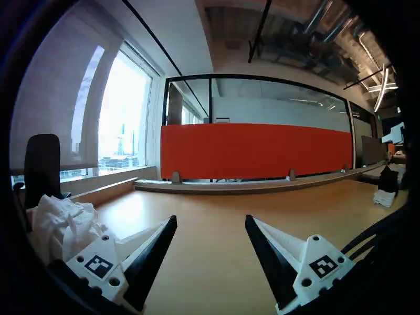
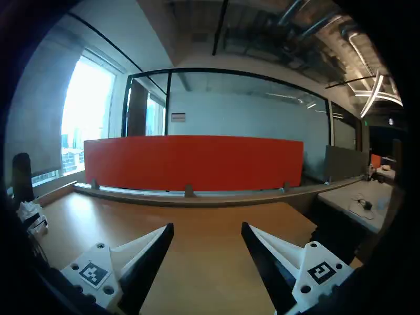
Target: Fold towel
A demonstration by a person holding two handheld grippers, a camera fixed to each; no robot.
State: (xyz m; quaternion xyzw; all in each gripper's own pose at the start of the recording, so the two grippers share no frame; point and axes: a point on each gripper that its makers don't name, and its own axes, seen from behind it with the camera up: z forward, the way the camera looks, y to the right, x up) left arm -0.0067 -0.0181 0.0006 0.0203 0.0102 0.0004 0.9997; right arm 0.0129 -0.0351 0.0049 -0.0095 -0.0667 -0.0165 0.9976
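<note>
White towel [image 1: 63, 226] crumpled | just left of left gripper [image 1: 210, 217] | jaws apart

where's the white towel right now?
Left gripper view, lower left: the crumpled white towel lies on the wooden table, just left of the left gripper, in front of a black chair by the window.

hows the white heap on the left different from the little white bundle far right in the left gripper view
The white heap is crumpled and loose; the white bundle looks flat and stacked. The heap lies near the left gripper and looks large; the bundle lies far off, looks small, and has a dark thing above it. Both are white cloth on the wooden table.
</note>
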